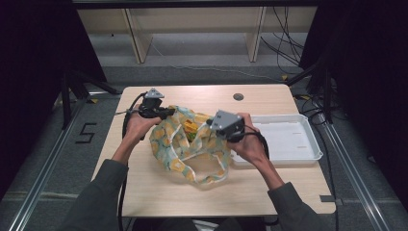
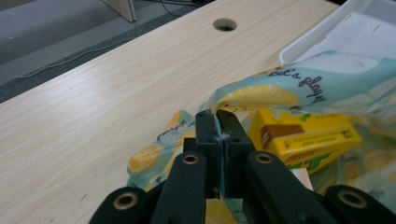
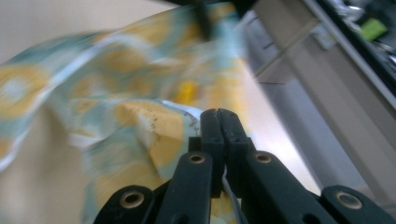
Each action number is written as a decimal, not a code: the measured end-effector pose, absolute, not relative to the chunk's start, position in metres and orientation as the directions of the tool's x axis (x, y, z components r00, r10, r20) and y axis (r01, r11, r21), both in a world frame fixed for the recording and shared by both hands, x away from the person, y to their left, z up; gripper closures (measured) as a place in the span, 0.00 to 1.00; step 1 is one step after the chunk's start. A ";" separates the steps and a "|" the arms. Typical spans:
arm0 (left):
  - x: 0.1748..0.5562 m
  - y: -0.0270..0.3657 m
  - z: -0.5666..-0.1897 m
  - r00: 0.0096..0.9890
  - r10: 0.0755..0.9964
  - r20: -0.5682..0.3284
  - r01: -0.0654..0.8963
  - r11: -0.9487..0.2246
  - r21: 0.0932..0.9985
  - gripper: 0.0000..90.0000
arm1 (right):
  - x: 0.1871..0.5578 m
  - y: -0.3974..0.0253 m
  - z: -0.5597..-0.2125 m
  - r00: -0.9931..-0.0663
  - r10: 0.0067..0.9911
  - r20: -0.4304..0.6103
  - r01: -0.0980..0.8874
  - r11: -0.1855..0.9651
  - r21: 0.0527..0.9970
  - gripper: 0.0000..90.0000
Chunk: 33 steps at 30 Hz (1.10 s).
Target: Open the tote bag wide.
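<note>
A: Where's the bag sitting?

B: Cloth bag (image 1: pixel 192 149) (lemon print) is lying mid-table (image 1: pixel 144 192), mouth being held open. Left gripper (image 1: pixel 166 113) is pinching the bag's far-left rim, jaws pressed together on the fabric. Right gripper (image 1: pixel 210 122) is pinching the rim on the right side, jaws likewise clamped on cloth.

A: What's inside it?

B: One yellow box (image 2: pixel 303 137) is lying inside, plus something green beside it (too small to identify).

A: What's around it?

B: One white tray (image 1: pixel 288 139) is sitting just right of the bag, touching its edge. One cable hole (image 1: pixel 238 96) in the tabletop is showing behind it. Nothing is lying between the bag and the tray.

A: Count?

B: Two grippers, one bag, one box, one tray.
</note>
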<state>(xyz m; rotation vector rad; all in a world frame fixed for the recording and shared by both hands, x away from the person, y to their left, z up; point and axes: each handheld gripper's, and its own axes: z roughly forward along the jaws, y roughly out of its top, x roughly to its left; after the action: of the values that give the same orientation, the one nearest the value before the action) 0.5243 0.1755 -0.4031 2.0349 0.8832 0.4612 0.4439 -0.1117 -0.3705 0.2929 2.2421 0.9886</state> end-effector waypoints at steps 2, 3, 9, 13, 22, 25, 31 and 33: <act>0.524 0.179 -0.410 0.682 0.732 -0.010 0.426 -0.385 0.819 0.96 | 0.474 -0.114 -0.364 -0.711 0.549 -0.439 0.013 0.634 0.773 1.00; 0.525 0.181 -0.413 0.681 0.732 -0.014 0.432 -0.386 0.815 0.96 | 0.474 -0.114 -0.364 -0.711 0.549 -0.439 0.013 0.634 0.773 1.00; 0.527 0.189 -0.440 0.673 0.739 -0.035 0.477 -0.398 0.784 0.92 | 0.520 -0.118 -0.383 -0.651 0.682 -0.334 0.187 0.570 0.800 1.00; 0.517 0.190 -0.450 0.677 0.736 -0.007 0.473 -0.428 0.770 0.72 | 0.536 -0.117 -0.404 -0.654 0.687 -0.316 0.260 0.597 0.759 1.00; 0.457 0.202 -0.397 0.700 0.713 0.025 0.342 -0.366 0.866 0.38 | 0.547 -0.115 -0.421 -0.645 0.702 -0.302 0.327 0.611 0.720 1.00; 0.439 0.196 -0.378 0.732 0.679 0.060 0.267 -0.366 0.891 0.40 | 0.547 -0.112 -0.422 -0.643 0.716 -0.272 0.357 0.595 0.721 1.00; 0.426 0.155 -0.390 0.794 0.606 0.044 0.290 -0.442 0.849 0.46 | 0.550 -0.112 -0.426 -0.648 0.718 -0.253 0.363 0.584 0.726 1.00; 0.434 0.142 -0.402 0.796 0.602 0.056 0.309 -0.485 0.818 0.45 | 0.550 -0.111 -0.426 -0.648 0.720 -0.247 0.370 0.581 0.725 1.00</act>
<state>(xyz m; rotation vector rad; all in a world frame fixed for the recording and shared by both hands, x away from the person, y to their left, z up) 0.4337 0.1421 -0.4018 2.1076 0.6732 0.4260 0.5496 -0.1115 -0.4258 0.8669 2.2844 0.8779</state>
